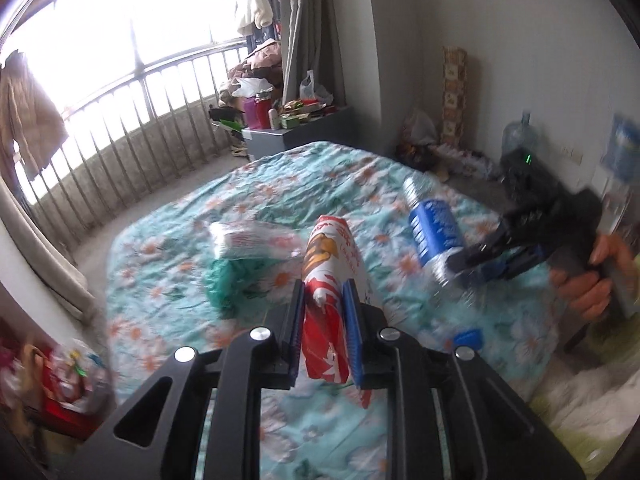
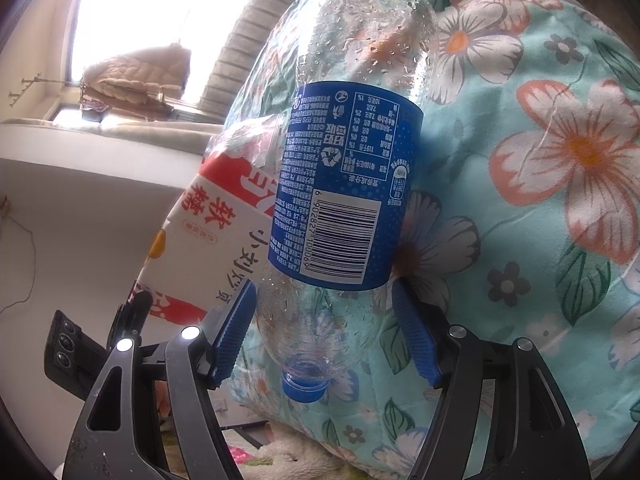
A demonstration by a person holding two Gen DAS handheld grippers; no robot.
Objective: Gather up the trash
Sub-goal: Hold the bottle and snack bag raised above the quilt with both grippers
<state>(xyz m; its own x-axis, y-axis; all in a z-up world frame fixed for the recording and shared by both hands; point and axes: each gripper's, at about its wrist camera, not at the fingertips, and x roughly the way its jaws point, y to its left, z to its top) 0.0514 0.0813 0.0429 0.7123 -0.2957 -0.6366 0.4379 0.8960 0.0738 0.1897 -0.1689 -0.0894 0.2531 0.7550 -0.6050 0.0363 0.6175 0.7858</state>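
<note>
My left gripper [image 1: 322, 300] is shut on a red-and-white snack bag [image 1: 330, 264], which stands up between its pads above the floral bedspread [image 1: 280, 192]. At the right of the left wrist view, a hand [image 1: 592, 284] holds my right gripper [image 1: 476, 260], shut on a clear plastic bottle [image 1: 436, 236] with a blue label. In the right wrist view the bottle [image 2: 344, 184] fills the middle, blue cap [image 2: 304, 386] toward the camera, and the blue pads [image 2: 236, 332] press its lower body. The snack bag [image 2: 208, 240] shows just left of it.
A clear wrapped packet [image 1: 248, 240] and a crumpled green bag [image 1: 228, 284] lie on the bed. A cluttered grey bedside table [image 1: 304, 132] stands beyond it, near a railed window [image 1: 120, 120]. A water jug [image 1: 520, 136] sits by the far wall.
</note>
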